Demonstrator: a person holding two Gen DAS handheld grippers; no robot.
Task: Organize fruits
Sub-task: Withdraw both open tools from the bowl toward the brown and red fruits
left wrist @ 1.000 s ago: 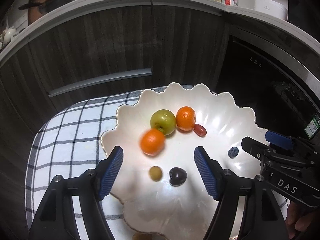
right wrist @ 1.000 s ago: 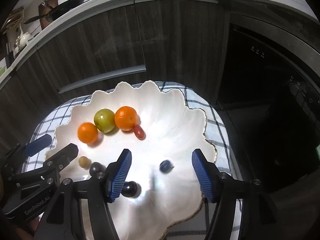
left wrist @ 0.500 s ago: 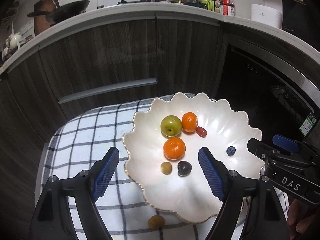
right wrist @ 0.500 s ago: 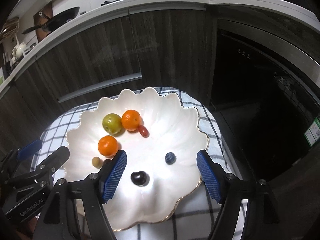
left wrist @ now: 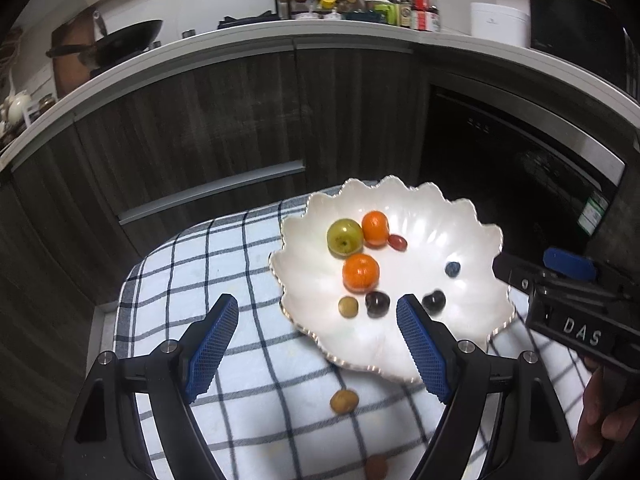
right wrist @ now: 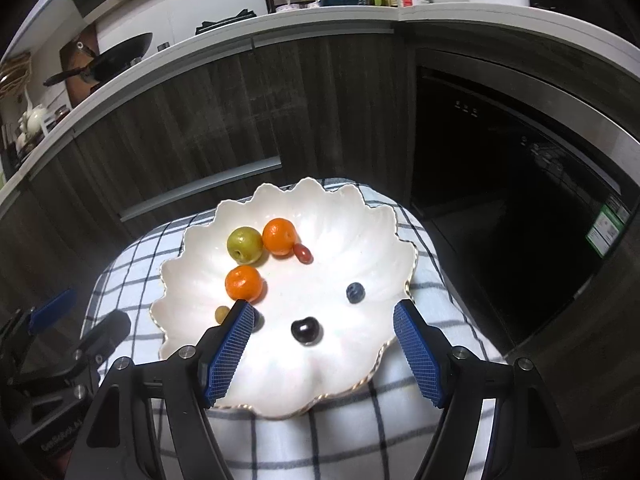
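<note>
Mixed small fruits (right wrist: 244, 282) dot scalloped white plate (right wrist: 344, 216).

Left gripper (left wrist: 318, 350): jaws wide apart, nothing between the blue pads; tilted downward.
Right gripper (right wrist: 324, 350): jaws wide apart, nothing gripped; tilted downward, level with the left gripper at its side.
Hand (left wrist: 600, 428): fingers curled under the right gripper's body.

The scalloped plate (right wrist: 332, 216) looks like glossy white ceramic with a thin gilt rim. Under it lies a soft, matt checked cloth (left wrist: 224, 264). The oranges (right wrist: 244, 283) have dimpled, slightly shiny skin, and the cherry (right wrist: 307, 330) is smooth and glossy. Blue pads (right wrist: 416, 354) look like textured rubber on matt black plastic. The cabinet fronts (left wrist: 224, 120) are dark, matt wood grain.
</note>
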